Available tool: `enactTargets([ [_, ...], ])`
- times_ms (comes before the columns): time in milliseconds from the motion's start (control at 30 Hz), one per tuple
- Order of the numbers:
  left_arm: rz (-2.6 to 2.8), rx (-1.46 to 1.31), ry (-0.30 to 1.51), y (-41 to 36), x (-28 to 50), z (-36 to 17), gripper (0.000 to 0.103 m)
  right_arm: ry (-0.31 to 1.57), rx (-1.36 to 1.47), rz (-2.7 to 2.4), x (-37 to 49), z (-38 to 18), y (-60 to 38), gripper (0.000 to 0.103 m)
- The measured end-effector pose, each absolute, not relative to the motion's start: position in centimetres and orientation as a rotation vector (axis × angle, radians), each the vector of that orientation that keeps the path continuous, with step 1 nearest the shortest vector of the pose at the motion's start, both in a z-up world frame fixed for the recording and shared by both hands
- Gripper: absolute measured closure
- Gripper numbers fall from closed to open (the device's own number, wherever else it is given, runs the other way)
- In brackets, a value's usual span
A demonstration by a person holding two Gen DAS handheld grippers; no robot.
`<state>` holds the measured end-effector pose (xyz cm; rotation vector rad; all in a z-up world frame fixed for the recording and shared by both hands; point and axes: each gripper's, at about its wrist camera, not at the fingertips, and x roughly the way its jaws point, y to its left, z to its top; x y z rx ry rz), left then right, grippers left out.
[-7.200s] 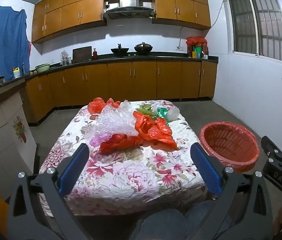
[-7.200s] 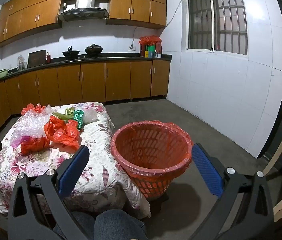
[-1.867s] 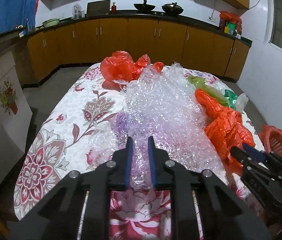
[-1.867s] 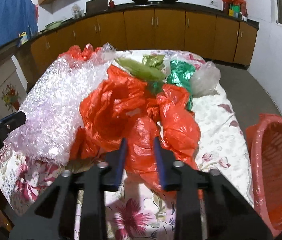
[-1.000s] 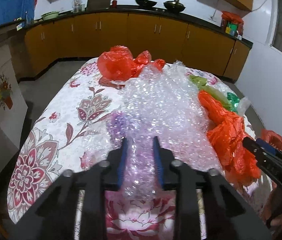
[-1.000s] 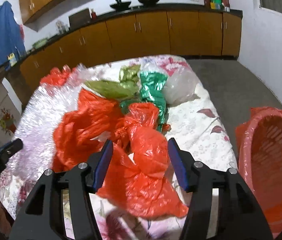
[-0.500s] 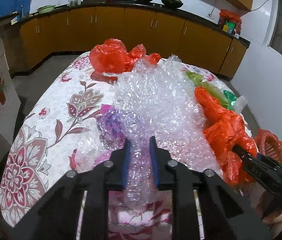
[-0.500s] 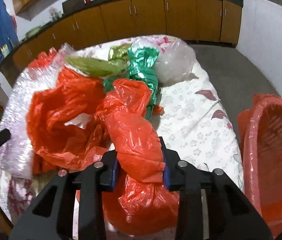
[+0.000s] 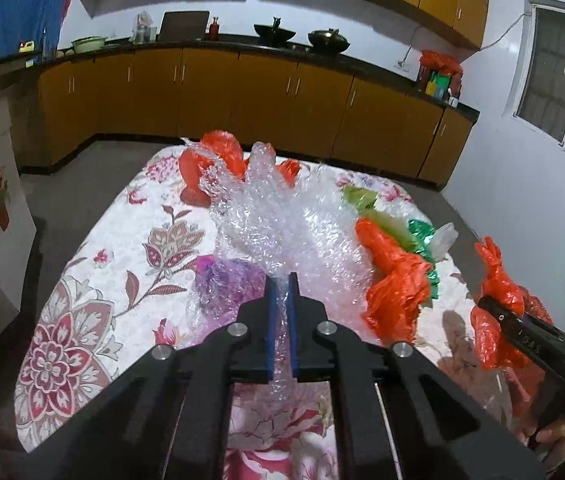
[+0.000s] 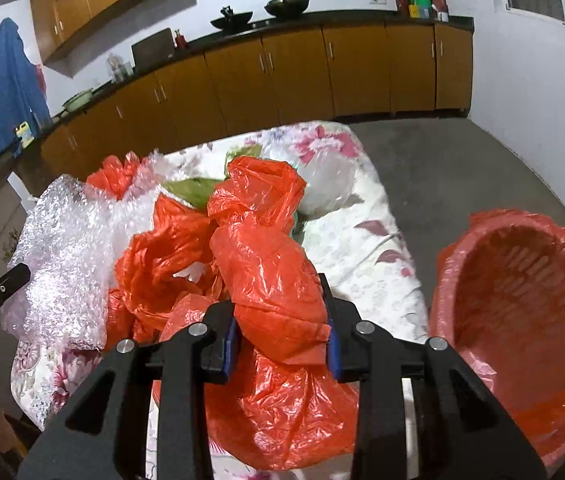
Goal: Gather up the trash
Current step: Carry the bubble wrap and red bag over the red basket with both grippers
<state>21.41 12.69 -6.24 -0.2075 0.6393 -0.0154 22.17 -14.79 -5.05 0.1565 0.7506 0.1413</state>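
Note:
A crumpled sheet of clear bubble wrap (image 9: 282, 220) lies across the flowered table (image 9: 94, 280); my left gripper (image 9: 281, 292) is shut on its near end, which rises off the cloth. An orange plastic bag (image 10: 274, 280) is clamped between the blue pads of my right gripper (image 10: 280, 320), lifted above the table's near right corner. More orange bags (image 9: 398, 280) lie beside the bubble wrap (image 10: 66, 248). The right gripper (image 9: 494, 304) also shows at the right edge of the left wrist view with orange plastic in it.
An orange-lined basket bin (image 10: 522, 320) stands on the floor right of the table. Green wrappers (image 9: 422, 236), a clear bag (image 10: 326, 184) and another orange bag (image 9: 214, 156) lie at the far end. Wooden cabinets (image 9: 242, 96) line the back wall.
Both grippers have closed on their loads and risen: the left pulls the bubble wrap's near end up, the right lifts the orange bag off the table toward the bin side.

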Motion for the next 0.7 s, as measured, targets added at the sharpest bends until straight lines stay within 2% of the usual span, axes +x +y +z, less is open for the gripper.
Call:
enactTargets([
  [367, -0.103, -0.191, 0.564, 10.2, 18.9, -2.5, 0.096, 0.705, 0.154, 0.117, 19.6, -3.0, -17.5, 0.069],
  [700, -0.284, -0.149, 0.526, 2.8, 17.6, -0.1, 0.096, 0.676, 0.185, 0.016, 17.0, -1.6, -22.5, 0.069],
])
